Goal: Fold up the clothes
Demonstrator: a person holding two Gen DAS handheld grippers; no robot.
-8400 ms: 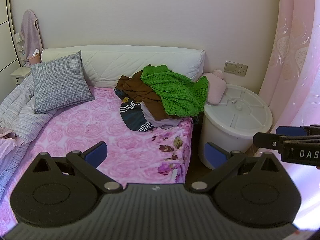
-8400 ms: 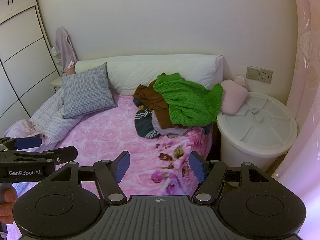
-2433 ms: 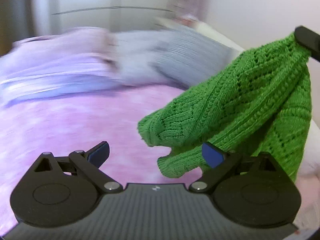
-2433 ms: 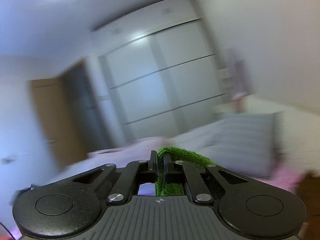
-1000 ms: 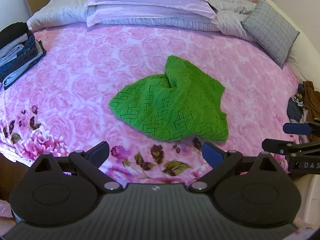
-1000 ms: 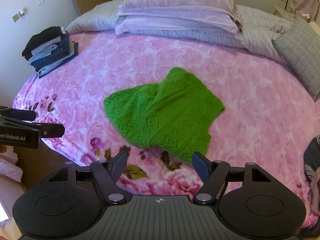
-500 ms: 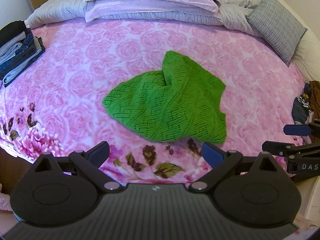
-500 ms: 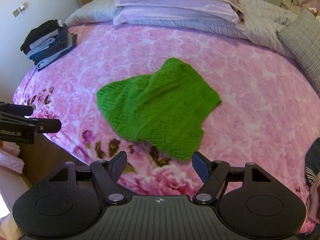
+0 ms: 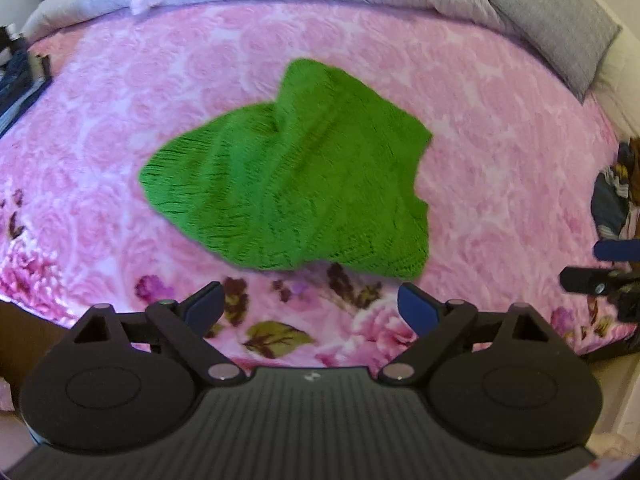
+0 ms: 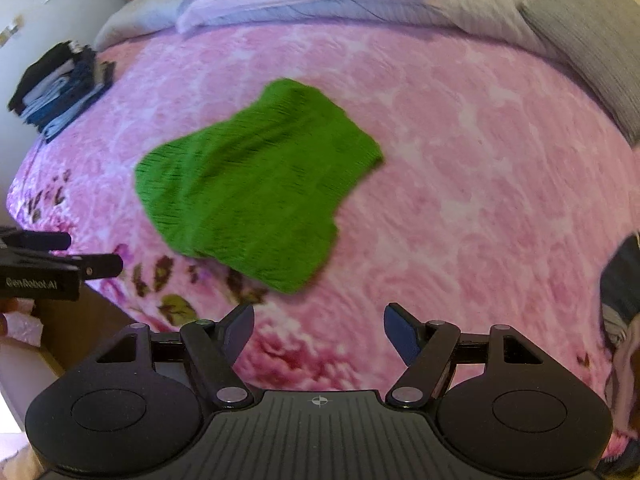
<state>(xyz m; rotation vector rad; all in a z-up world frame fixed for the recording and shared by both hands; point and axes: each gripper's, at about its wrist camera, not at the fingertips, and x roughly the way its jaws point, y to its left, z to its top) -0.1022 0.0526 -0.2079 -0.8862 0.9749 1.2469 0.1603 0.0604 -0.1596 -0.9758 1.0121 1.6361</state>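
My left gripper (image 9: 310, 306) hangs over the bed's near edge with nothing between its fingers, which are easing inward though wide apart. My right gripper (image 10: 319, 330) is spread and empty too. Beyond both lies the green knit sweater (image 9: 288, 196), crumpled near the middle of the pink floral bed (image 9: 500, 128), probably dropped there for flat folding room. A folded stack (image 10: 56, 88) sits far left.

Motion blur smears the green sweater's (image 9: 288, 184) knit; the clothes pile (image 9: 616, 196) is edge-cropped.
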